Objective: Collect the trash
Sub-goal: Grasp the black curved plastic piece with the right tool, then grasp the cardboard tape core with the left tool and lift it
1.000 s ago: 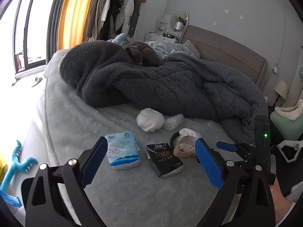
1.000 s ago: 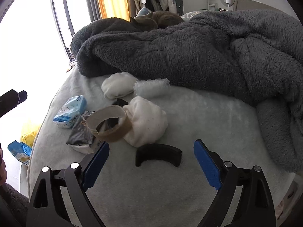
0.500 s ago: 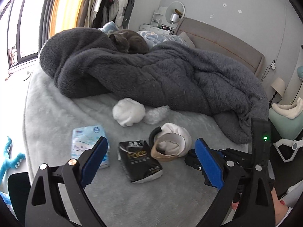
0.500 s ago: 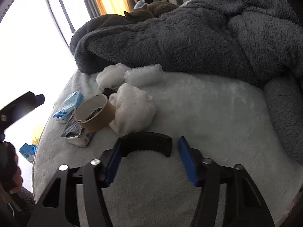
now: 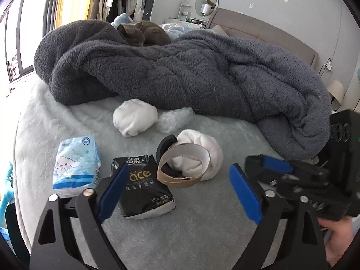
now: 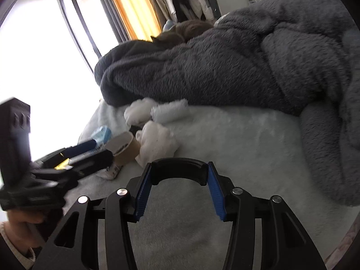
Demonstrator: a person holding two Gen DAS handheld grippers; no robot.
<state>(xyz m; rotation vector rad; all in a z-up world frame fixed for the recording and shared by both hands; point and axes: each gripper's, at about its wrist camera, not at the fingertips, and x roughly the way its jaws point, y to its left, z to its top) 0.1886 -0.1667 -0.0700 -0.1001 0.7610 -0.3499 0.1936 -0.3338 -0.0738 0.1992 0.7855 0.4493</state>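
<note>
Trash lies on the pale fuzzy bed cover [image 5: 202, 225]: a blue tissue pack [image 5: 76, 164], a black tissue pack [image 5: 146, 191], a cardboard tape ring [image 5: 182, 166], a white wad [image 5: 209, 148], a white ball [image 5: 135, 119] and bubble wrap [image 5: 173, 119]. My left gripper [image 5: 178, 191] hovers over the black pack. Its jaws are closing, wide apart, and the pads touch nothing. My right gripper [image 6: 178, 189] is closing on a black curved plastic piece [image 6: 177, 168], with a pad pressed on each end. In the left wrist view the right gripper [image 5: 292, 180] is low at the right.
A heaped dark grey blanket [image 5: 202, 72] crosses the bed behind the trash, with a grey cat [image 5: 144, 32] curled on top. A second black curved piece [image 5: 166, 144] sits behind the cardboard ring. A window [image 6: 45, 56] is on the left, the headboard [image 5: 258, 29] at the back.
My right gripper has closed from wide open onto the black curved piece and swung left. My left gripper has moved forward and down toward the tissue packs, its jaws slightly narrower.
</note>
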